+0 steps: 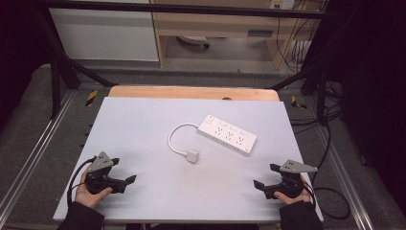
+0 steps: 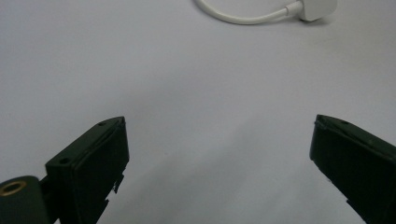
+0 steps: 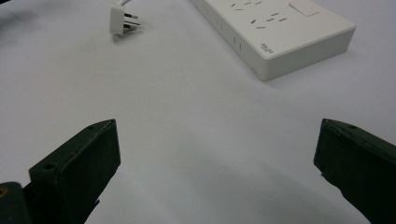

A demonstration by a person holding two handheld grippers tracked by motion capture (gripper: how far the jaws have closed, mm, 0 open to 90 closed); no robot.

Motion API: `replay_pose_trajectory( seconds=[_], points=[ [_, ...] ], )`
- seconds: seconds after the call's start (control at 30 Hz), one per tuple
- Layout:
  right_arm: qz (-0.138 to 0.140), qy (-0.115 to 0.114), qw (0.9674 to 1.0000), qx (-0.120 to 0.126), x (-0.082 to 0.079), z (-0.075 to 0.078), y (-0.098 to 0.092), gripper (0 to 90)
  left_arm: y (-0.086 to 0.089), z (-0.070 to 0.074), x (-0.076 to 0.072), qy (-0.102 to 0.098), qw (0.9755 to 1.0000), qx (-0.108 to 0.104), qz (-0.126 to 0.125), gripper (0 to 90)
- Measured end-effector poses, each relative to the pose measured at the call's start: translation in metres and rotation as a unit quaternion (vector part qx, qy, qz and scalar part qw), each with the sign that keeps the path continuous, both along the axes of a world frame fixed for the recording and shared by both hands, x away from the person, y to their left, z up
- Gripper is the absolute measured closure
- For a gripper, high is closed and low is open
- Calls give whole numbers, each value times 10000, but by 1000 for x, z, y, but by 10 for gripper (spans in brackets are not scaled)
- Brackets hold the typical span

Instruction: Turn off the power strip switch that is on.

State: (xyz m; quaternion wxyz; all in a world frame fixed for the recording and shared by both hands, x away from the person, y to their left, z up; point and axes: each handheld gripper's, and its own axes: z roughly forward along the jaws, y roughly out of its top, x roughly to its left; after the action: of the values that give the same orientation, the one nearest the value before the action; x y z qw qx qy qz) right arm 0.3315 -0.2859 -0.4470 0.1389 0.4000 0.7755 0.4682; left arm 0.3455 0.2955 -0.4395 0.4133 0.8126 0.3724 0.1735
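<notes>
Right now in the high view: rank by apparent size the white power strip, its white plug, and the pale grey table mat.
1. Pale grey table mat, by far the largest.
2. White power strip.
3. White plug, the smallest. All three lie at similar depth, so the order is safe.

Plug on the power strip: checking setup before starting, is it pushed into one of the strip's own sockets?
No, the plug lies loose with bare prongs.
</notes>
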Motion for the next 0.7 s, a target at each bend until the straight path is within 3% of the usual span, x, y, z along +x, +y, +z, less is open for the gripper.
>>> replay_pose_trajectory(
  seconds=[0.47,0.7],
  points=[
    [26,-38,10000,-29,0,1,3,8,1,0,-1,-19,10000,21,36,49],
    [68,-148,9997,-158,0,4,9,7,2,0,-1,-30,10000,45,47,50]
  ],
)
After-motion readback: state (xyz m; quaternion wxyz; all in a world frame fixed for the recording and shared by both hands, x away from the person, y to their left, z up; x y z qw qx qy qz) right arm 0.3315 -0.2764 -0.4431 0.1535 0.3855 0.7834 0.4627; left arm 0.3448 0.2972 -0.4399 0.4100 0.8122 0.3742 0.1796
